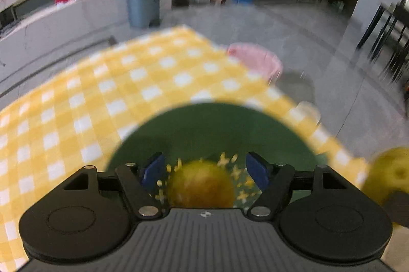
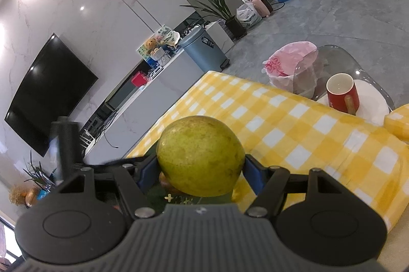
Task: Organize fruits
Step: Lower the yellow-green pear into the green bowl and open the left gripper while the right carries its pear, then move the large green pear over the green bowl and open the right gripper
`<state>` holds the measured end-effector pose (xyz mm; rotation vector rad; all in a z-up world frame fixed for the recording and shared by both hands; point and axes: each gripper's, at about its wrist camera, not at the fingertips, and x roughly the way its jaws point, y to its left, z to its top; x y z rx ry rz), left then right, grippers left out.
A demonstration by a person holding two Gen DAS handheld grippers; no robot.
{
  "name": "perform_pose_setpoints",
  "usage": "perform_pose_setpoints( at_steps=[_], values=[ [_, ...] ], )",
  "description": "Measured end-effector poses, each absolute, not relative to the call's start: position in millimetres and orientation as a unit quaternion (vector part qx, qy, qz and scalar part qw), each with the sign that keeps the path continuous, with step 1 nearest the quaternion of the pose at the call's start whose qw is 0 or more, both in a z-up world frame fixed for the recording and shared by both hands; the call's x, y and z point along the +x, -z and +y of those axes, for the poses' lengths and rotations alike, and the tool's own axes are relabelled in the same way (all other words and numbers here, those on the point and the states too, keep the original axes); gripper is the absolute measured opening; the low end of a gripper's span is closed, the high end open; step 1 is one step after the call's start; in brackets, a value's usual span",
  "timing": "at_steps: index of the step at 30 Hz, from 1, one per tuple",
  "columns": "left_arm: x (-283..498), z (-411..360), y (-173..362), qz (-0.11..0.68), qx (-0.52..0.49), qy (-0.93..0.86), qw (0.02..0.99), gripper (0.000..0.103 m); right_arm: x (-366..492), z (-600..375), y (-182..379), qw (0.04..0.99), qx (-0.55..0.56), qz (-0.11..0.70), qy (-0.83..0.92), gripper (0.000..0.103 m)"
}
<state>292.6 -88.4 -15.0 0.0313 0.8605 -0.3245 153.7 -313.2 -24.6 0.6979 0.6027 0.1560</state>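
In the left wrist view a green plate [image 1: 204, 128] with yellow star marks lies on the yellow checked tablecloth [image 1: 107, 93]. A yellow-brown fruit [image 1: 202, 185] rests on the plate. My left gripper [image 1: 204, 169] is open, its blue pads either side of that fruit without touching it. At the right edge a yellow-green pear [image 1: 391, 169] shows. In the right wrist view my right gripper [image 2: 199, 167] is shut on this pear [image 2: 199, 156] and holds it above the plate's edge [image 2: 163, 195]. A brown fruit [image 2: 166, 182] shows just under the pear.
A red mug [image 2: 342, 93] stands on a white plate [image 2: 370, 100] on a clear chair beyond the table's far edge. A pink-bagged bin [image 2: 288, 67] stands on the floor behind it. A grey-blue bin [image 2: 202, 49] stands by the white counter.
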Motion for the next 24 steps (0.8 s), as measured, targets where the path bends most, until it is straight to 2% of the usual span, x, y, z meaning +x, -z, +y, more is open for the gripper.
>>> perform_pose_setpoints(
  at_steps=[3, 4, 6, 8, 11, 15, 20, 22, 24],
  values=[
    [257, -76, -3, 0.389, 0.023, 0.214, 0.896, 0.087, 150, -316, 23, 0.891, 0.342, 0.287, -0.078, 0.068],
    [243, -73, -6, 0.378, 0.036, 0.227, 0.897, 0.083, 147, -319, 22, 0.892, 0.345, 0.280, -0.080, 0.068],
    [220, -73, -5, 0.370, 0.074, 0.245, 0.893, 0.046, 146, -320, 21, 0.893, 0.346, 0.277, -0.080, 0.068],
    [211, -76, 2, 0.384, 0.094, 0.257, 0.882, 0.026, 143, -320, 19, 0.895, 0.346, 0.272, -0.080, 0.068],
    [212, -86, 15, 0.412, 0.103, 0.256, 0.868, 0.012, 140, -316, 14, 0.896, 0.342, 0.271, -0.084, 0.068],
    [208, -98, 22, 0.419, 0.132, 0.231, 0.868, 0.009, 139, -309, 11, 0.897, 0.333, 0.274, -0.094, 0.068],
    [212, -104, 30, 0.467, 0.144, 0.211, 0.847, 0.009, 140, -297, 8, 0.898, 0.323, 0.280, -0.102, 0.068],
    [215, -102, 28, 0.491, 0.133, 0.205, 0.836, 0.001, 140, -293, 7, 0.898, 0.321, 0.283, -0.105, 0.068],
    [218, -101, 27, 0.509, 0.132, 0.208, 0.825, 0.000, 140, -290, 7, 0.898, 0.318, 0.285, -0.109, 0.068]
  ],
)
